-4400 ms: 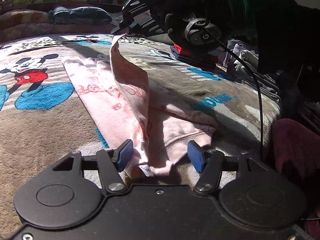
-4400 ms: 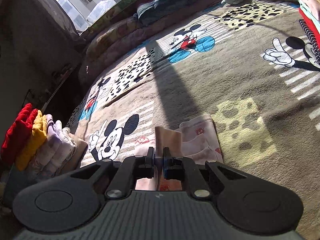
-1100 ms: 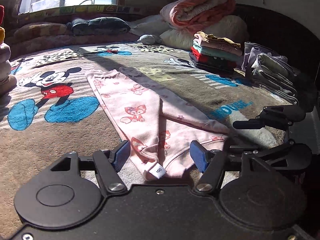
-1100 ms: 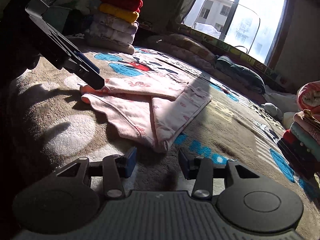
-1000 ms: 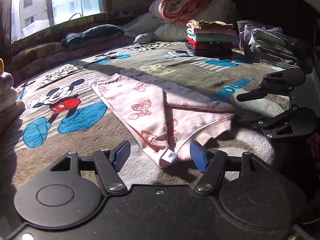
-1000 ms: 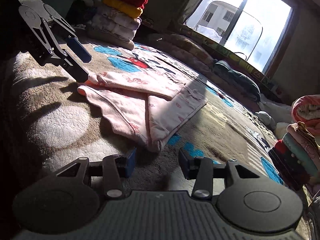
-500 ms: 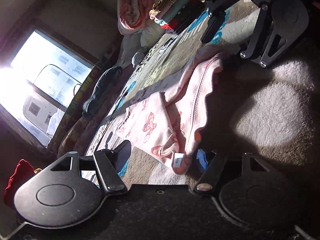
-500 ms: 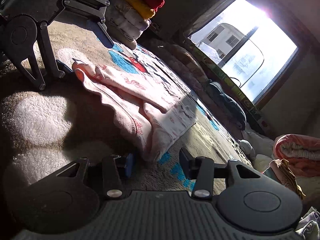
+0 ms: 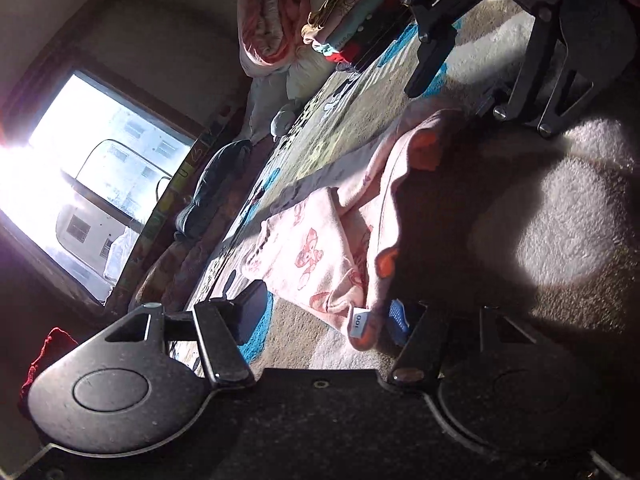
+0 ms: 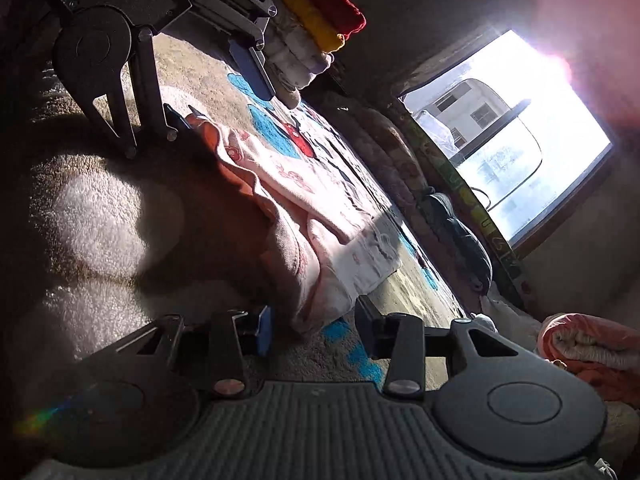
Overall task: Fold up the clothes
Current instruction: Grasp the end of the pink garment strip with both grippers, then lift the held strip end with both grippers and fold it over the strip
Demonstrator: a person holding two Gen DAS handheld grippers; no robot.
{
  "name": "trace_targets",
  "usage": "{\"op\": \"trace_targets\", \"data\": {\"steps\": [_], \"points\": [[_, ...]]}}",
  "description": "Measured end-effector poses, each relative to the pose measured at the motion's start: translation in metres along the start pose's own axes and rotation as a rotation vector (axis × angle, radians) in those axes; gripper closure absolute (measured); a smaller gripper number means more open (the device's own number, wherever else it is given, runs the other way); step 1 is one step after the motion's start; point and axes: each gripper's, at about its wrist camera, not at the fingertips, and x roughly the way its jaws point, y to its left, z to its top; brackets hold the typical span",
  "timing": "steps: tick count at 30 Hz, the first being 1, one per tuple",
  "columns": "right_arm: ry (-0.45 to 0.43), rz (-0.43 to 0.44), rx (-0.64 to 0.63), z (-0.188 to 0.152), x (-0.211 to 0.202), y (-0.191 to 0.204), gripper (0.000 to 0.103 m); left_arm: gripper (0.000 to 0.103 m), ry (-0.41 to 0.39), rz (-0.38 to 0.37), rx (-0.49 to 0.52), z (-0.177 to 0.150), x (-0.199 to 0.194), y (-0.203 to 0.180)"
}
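Straddling opposite corners of the pink garment (image 9: 320, 256), both grippers stand wide open w/ nothing clamped: left gripper (image 9: 328, 314) at the tagged corner, right gripper (image 10: 314, 326) at the other. Garment lies part-folded on the bed blanket (image 9: 560, 216). Likely next: pinch both corners, fold over evenly.

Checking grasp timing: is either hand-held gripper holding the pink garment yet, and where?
Neither: left hand-held gripper and right hand-held gripper are open, straddling the pink garment's waist corners.
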Motion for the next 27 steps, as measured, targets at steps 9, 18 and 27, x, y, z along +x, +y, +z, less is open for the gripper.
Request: {"op": "trace_targets", "data": {"steps": [9, 18, 27], "points": [[-0.031, 0.084, 0.043, 0.002, -0.007, -0.009, 0.081, 0.073, 0.023, -0.039, 0.009, 0.003, 0.001, -0.004], [-0.008, 0.2, 0.107, 0.0, -0.02, -0.017, 0.095, 0.094, 0.055, -0.046, 0.02, 0.008, -0.006, -0.01], [-0.006, 0.207, 0.134, -0.001, -0.057, -0.014, 0.096, 0.095, 0.048, -0.049, 0.116, 0.012, -0.043, -0.025]]}}
